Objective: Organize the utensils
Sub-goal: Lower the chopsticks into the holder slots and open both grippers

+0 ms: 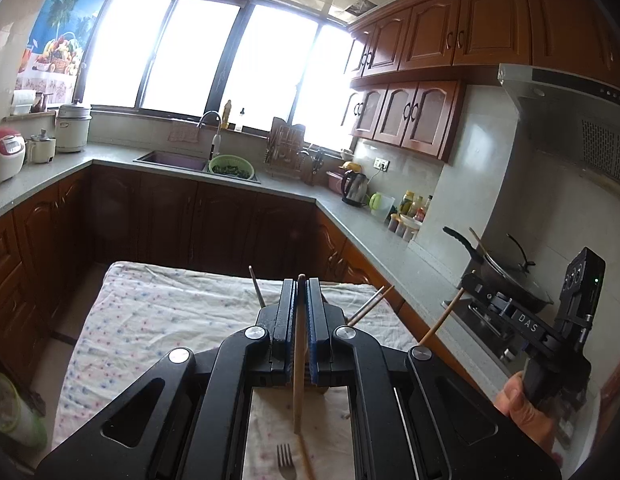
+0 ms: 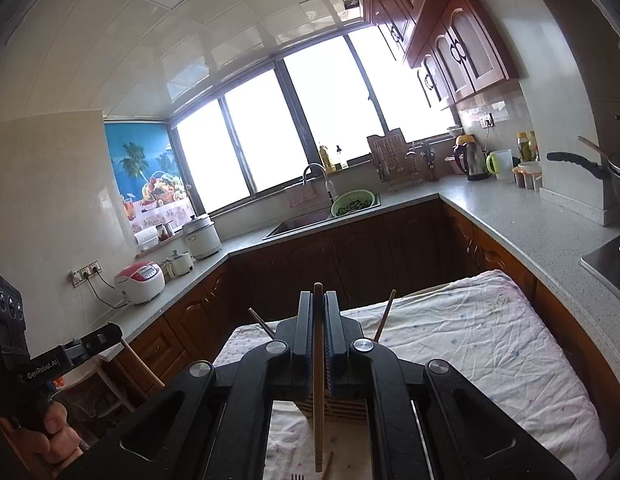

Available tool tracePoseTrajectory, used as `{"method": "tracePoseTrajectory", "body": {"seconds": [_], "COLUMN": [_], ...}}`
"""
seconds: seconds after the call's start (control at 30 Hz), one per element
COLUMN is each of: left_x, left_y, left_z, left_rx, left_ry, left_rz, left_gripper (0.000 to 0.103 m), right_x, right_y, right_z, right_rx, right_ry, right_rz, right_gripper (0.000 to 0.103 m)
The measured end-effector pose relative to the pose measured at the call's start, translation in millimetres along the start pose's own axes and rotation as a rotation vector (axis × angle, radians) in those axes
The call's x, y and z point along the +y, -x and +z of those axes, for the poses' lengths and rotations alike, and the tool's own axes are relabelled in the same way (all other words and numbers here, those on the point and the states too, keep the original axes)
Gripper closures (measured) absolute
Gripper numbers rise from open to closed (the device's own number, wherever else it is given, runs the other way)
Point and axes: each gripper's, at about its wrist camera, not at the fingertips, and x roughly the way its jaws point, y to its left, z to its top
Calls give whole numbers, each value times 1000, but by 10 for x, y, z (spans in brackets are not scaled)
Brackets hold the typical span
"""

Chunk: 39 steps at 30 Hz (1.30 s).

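Observation:
My left gripper is shut on a wooden chopstick that runs up between its blue pads and pokes out past the tips. My right gripper is shut the same way on a darker chopstick. Both are raised above the table with the floral cloth. A slatted wooden holder stands under the right gripper, and other chopsticks lean out of it. On the cloth below lie a fork and a loose chopstick. Each view shows the other gripper off to the side, held by a hand.
Grey counters wrap around the room. The sink with a green colander is at the back, a kettle and bottles are on the right, and a wok sits on the stove. A rice cooker stands at the left.

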Motion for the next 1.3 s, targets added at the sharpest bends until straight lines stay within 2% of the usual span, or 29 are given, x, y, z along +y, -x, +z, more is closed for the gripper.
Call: {"method": "tracePoseTrajectory", "body": {"seconds": [0.2, 0.33, 0.43, 0.57, 0.83, 1.1, 1.2, 1.3], "left_x": [-12, 71, 152, 274, 356, 403, 380, 388], "left_y": [-267, -503, -694, -997, -1454, -1718, -1719, -1708], "left_z": [374, 516, 553, 450, -27, -342, -382, -370], "left_rx": [-75, -112, -131, -112, -62, 31, 28, 37], "left_ry": [-2, 22, 48, 85, 92, 105, 94, 96], "left_rz": [21, 34, 46, 74, 132, 134, 137, 131], "left_gripper": [99, 99, 99, 99, 99, 99, 99, 99], "right_x": [44, 14, -27, -124, -346, -533, -529, -541], "right_y": [-214, -358, -495, -679, -958, -1074, -1142, -1155], "right_z": [321, 425, 432, 302, -94, -346, -400, -391], "right_rx": [-83, -135, -143, -136, -95, -30, 15, 22], "right_ry": [30, 43, 57, 51, 15, -63, -63, -59], "right_rz": [-25, -51, -72, -94, -124, -128, -126, -130], "right_gripper": [98, 98, 98, 98, 98, 98, 98, 98]}}
